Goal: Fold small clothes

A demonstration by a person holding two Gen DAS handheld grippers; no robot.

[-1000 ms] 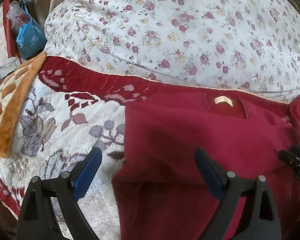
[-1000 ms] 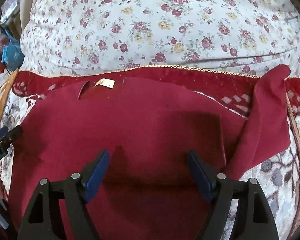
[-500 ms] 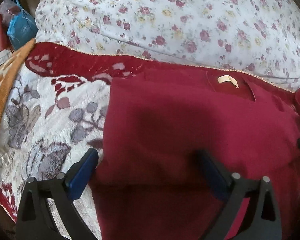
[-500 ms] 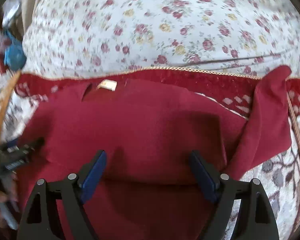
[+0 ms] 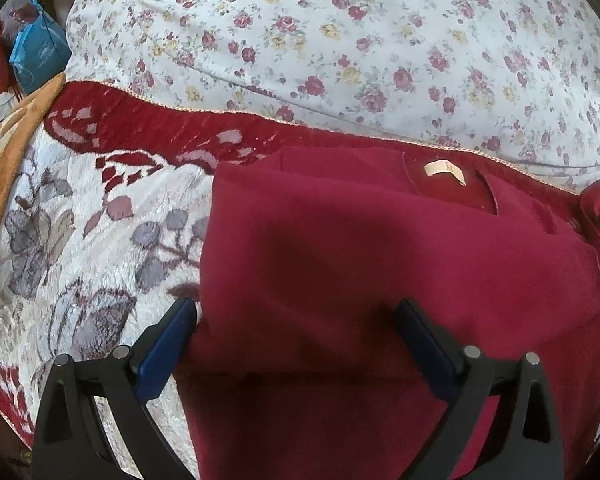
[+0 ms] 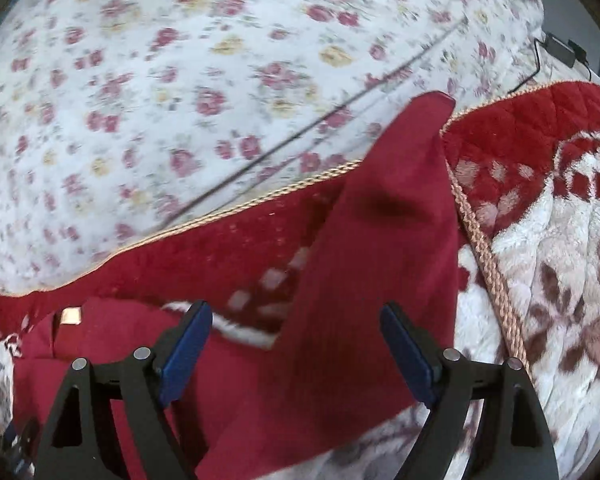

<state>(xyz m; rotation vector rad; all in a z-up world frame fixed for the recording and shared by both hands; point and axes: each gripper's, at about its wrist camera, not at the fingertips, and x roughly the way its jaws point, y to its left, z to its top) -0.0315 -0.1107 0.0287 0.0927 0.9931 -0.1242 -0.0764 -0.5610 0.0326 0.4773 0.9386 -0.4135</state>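
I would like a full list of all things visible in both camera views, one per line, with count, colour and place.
shirt: one, dark red, flat on the blanket, label at its collar
sleeve: one, dark red, spread out toward the quilt
blanket: one, white with red border and grey flowers, under the shirt
quilt: one, white with small flowers, behind the blanket
mat: one, orange, far left
bag: one, blue, upper left
left gripper: one, black, blue jaws open
right gripper: one, black, blue jaws open over the sleeve
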